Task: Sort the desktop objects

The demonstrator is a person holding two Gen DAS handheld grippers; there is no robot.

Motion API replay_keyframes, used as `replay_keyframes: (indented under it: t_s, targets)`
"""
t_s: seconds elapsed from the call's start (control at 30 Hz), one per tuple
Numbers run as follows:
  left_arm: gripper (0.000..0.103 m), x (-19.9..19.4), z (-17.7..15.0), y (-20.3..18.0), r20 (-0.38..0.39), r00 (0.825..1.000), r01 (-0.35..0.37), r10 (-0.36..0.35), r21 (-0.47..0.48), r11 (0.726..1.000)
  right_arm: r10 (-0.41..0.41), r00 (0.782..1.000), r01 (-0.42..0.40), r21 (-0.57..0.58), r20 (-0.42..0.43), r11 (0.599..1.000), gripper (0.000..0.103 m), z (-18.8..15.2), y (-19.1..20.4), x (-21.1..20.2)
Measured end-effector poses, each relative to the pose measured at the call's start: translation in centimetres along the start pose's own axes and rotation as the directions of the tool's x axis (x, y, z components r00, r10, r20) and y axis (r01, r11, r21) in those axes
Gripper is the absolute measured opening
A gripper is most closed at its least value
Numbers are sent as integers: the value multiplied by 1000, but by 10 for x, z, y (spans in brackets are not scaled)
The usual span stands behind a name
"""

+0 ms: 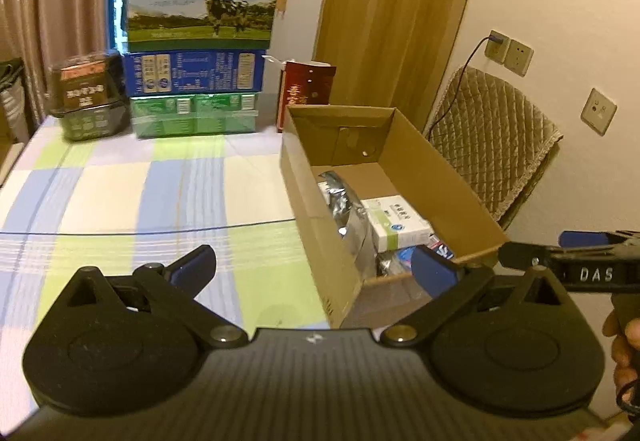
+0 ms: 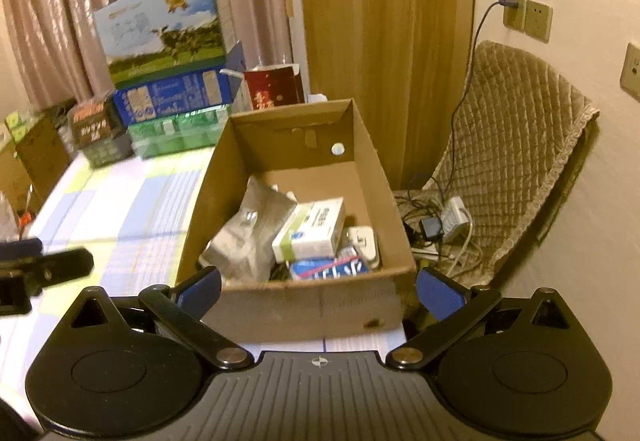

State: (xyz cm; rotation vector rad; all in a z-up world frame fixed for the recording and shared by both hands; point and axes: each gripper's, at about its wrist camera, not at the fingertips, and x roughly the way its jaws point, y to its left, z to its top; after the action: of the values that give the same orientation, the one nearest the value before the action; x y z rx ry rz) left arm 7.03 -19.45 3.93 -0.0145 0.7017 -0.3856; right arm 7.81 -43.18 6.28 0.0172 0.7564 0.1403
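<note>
An open cardboard box point(image 1: 312, 201) point(image 2: 304, 305) stands on the right side of the checked tablecloth. Inside lie a silver foil pouch point(image 2: 248, 237) point(image 1: 346, 205), a white and green packet point(image 2: 310, 229) point(image 1: 396, 225), a blue packet point(image 2: 328, 268) and a white item point(image 2: 366, 241). My left gripper point(image 1: 314, 265) is open and empty, over the cloth at the box's near left corner. My right gripper point(image 2: 318, 287) is open and empty, in front of the box's near wall. The right gripper's tip point(image 1: 576, 249) shows at the right edge of the left wrist view.
Stacked milk cartons point(image 1: 200, 41) point(image 2: 168, 53), a dark box point(image 1: 88, 97) and a red box point(image 1: 308, 85) line the table's far edge. A quilted chair point(image 2: 516, 145) with cables and a charger point(image 2: 432, 229) stands right of the table. Wall sockets point(image 2: 528, 15) are behind it.
</note>
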Motion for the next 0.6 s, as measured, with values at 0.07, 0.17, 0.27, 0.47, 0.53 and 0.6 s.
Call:
replay_keyframes:
  t_s: [0.07,0.17,0.27,0.47,0.53,0.6]
  targets:
    - [102,-9,-5,-2,-7,999,-39,39,17,999,1,1000,-1,-7,-7,1000,101,-7,6,-7]
    - [102,-22,-12,-7,4,996,-90,89,45,995,7,1000,-7,-8,-7,1000,101,-16,12,-17]
    - [102,-34,-20,-6,12,995,-95,95,34,995,20,1000,-20,-1,-8,1000,101,-23,17,-28]
    - [102,-48,-28,-4,16,997,-78,78,13,997,20,1000,-20,-15,-2,1000,101,-34,26,-45]
    - [102,-52,-31,-5,21,997,-74,74,8,997,20,1000,-20,-14,-2,1000,101,-37,28,-49]
    - [102,-54,-33,-6,23,997,-71,70,10,997,22,1000,-22,-10,-1,1000,101,-40,29,-53]
